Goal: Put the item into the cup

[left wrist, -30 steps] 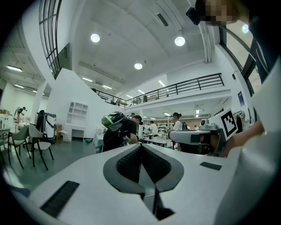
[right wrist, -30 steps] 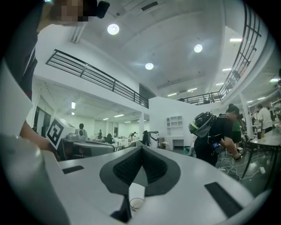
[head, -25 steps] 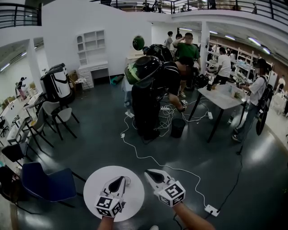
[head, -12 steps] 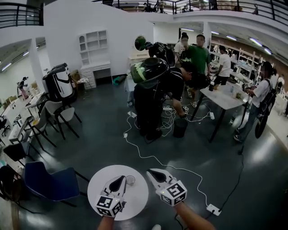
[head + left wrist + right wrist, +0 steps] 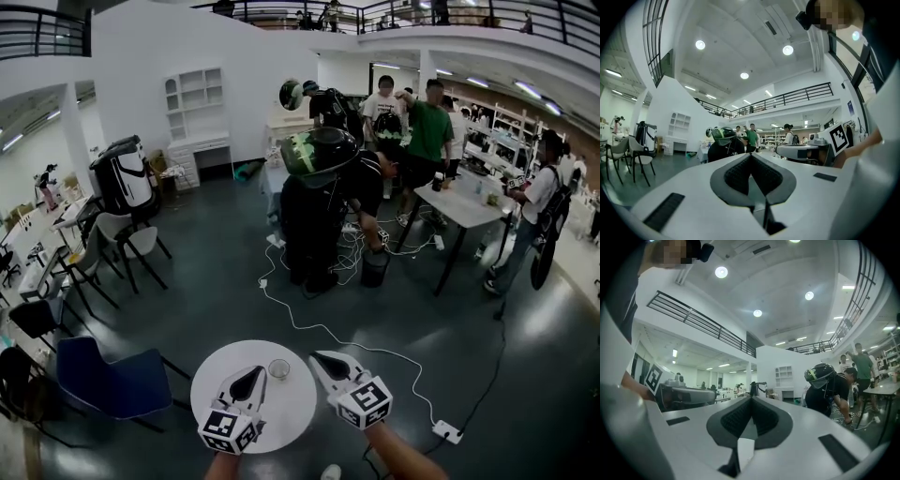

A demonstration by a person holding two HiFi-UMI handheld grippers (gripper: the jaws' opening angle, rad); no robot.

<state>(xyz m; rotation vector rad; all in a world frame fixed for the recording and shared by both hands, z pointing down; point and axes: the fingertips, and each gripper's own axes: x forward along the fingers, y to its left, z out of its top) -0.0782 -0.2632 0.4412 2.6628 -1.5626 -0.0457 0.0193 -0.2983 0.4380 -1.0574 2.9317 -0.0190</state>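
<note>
Dark floor surrounds a round white table (image 5: 291, 411) at the head view's lower centre. A clear cup (image 5: 279, 368) stands on it, between the left gripper (image 5: 252, 374) and the right gripper (image 5: 321, 357), near both tips.

Left gripper view: jaws pressed together, nothing between.

Right gripper view: jaws likewise closed, empty.

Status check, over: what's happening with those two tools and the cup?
Left tool shut, empty. Right tool same. Cup upright on round table, untouched. Nothing blocking it.

Dark glossy floor (image 5: 202, 295) (white walls (image 5: 248, 56))
</note>
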